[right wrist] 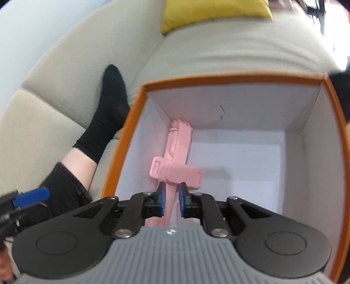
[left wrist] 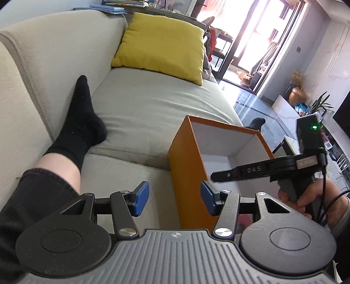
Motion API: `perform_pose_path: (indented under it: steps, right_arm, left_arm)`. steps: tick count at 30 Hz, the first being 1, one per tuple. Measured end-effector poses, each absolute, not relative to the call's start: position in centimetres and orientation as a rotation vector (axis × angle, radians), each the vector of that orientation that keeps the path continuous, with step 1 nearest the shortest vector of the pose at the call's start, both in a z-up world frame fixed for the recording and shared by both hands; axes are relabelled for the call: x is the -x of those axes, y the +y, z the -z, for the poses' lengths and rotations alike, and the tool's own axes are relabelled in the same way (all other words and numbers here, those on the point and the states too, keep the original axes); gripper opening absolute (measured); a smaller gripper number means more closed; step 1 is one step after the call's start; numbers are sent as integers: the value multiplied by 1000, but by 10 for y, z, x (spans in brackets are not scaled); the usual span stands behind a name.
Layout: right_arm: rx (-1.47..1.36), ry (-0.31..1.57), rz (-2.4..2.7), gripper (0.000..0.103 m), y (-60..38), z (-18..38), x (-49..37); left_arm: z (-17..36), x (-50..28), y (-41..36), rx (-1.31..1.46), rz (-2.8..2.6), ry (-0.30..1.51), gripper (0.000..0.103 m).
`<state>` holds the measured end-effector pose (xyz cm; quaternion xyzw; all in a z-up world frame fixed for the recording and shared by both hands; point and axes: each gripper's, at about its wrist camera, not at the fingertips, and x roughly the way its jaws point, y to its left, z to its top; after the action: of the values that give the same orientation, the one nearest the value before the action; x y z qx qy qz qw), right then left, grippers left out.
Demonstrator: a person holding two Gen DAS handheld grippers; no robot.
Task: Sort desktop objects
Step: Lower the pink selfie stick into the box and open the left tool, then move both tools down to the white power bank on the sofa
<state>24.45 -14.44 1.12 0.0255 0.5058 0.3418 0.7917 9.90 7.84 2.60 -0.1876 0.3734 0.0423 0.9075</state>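
Between the blue pads of the right gripper (right wrist: 170, 200), low at six o'clock in the right wrist view, runs the stem of a pink plastic holder (right wrist: 177, 157); the jaws stand narrow, a sliver of white showing between the stem and the right-hand pad, so the pads do not appear to press on it, though on the left side I cannot tell for certain. From there the pink holder reaches toward twelve o'clock, its crossbar just past the fingertips and its long body leaning into the far left corner of an orange box (right wrist: 122, 153) with white inner walls. Beyond the box, toward eleven o'clock, a foot in a black sock (right wrist: 109, 113) rests on a beige sofa (right wrist: 218, 43), and a yellow cushion (right wrist: 214, 11) sits at twelve o'clock. At nine o'clock a blue pad of the other tool shows, blurred. Over in the left wrist view, the left gripper (left wrist: 175, 201) holds its blue pads wide apart with nothing between them; the near left wall of the orange box (left wrist: 188, 166) lies behind the gap, and I cannot tell whether either pad touches it. Toward three o'clock the right gripper (left wrist: 216, 175) reaches over the box's open top, a hand (left wrist: 306, 196) wrapped around its grip at four o'clock. Outward again lie the black sock (left wrist: 81, 122) at nine o'clock, the sofa (left wrist: 153, 104) and the yellow cushion (left wrist: 161, 41) near twelve.
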Motion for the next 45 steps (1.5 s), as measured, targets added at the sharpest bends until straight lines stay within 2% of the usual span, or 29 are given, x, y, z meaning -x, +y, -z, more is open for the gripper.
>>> perform_pose_path:
  steps: [9,11,13,19,26,38,40,42,45]
  right_arm:
    - [-33,816,-809,42,-171,-54,-167]
    - [-38,776,-817,53,-178,-61,-148]
    - [-48,734,-813,59,-187,-67,-131]
    - [-44,667,-843,58,-203,-73,-81]
    - [-14,708,-967,58,-204,-60,-36]
    - [100,978,-890,59,-182,5,-28]
    - [97,1018,-905,60,-174,16,-29]
    - [58,1068,-929,66,-166,27,-32]
    - [26,1121,-926,67,-153,37,-35]
  left_arm:
    - [-38,-49,57,286,-151,739,59]
    - [-39,-40,53,270,-163,747,58]
    - [-37,-32,48,256,-175,760,55]
    - [-28,-7,40,275,-204,798,55]
    - [-9,16,35,272,-225,858,55]
    - [20,42,22,243,-257,973,55]
    - [25,42,21,247,-248,994,56]
    - [27,43,19,230,-246,1003,56]
    - [28,43,15,205,-255,1012,57]
